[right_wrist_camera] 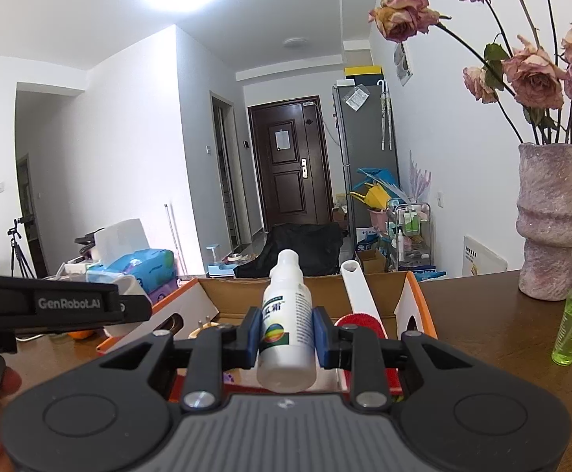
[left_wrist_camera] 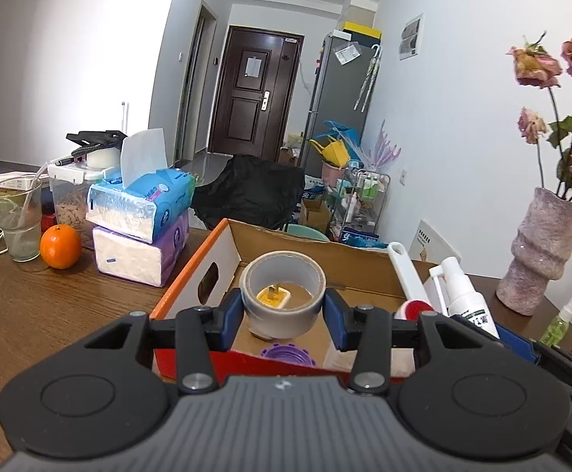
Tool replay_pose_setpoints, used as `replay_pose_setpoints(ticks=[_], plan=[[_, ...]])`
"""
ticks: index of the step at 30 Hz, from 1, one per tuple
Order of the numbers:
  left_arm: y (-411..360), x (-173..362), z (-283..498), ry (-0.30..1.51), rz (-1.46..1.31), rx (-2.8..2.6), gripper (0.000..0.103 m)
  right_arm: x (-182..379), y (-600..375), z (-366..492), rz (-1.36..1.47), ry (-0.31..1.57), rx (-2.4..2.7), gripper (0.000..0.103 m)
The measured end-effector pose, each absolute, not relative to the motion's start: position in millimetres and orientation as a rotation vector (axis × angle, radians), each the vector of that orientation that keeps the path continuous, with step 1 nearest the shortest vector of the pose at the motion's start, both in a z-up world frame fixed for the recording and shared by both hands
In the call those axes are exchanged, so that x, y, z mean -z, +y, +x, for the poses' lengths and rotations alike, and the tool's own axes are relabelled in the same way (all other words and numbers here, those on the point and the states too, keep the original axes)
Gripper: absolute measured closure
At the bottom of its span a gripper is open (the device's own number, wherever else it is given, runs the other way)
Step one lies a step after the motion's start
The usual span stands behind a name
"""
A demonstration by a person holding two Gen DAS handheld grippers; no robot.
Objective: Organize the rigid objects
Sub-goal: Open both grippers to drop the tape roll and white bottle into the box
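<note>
Left gripper (left_wrist_camera: 284, 316) clamped on grey tape roll (left_wrist_camera: 283, 293) above open orange-edged cardboard box (left_wrist_camera: 223, 253), right gripper (right_wrist_camera: 286, 338) clamped on white plastic spray bottle (right_wrist_camera: 287, 316) above same box.

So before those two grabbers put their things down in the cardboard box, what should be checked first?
1. Left gripper around the grey tape roll: cannot tell, blue pads sit beside it, contact unclear.
2. Right gripper clamping the white plastic spray bottle: ok.
3. Both loads over the open cardboard box: ok.
4. Free floor under the roll: not ok, a yellow-and-white plug lies inside its ring.
5. White-handled red brush leaning near the bottle: ok, apart.
</note>
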State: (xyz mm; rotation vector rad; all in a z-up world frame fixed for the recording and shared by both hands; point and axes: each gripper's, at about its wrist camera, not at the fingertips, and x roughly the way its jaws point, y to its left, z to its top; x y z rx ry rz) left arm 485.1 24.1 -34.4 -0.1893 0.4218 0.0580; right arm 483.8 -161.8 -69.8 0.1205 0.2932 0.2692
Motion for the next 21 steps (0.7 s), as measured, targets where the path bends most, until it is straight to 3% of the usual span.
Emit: replay_pose_setpoints(ticks=[21], plan=[[22,41,554,0.424,-0.156,-0.045,0.059,74,-154,552,0.116,0.299,-0.254,0.076]])
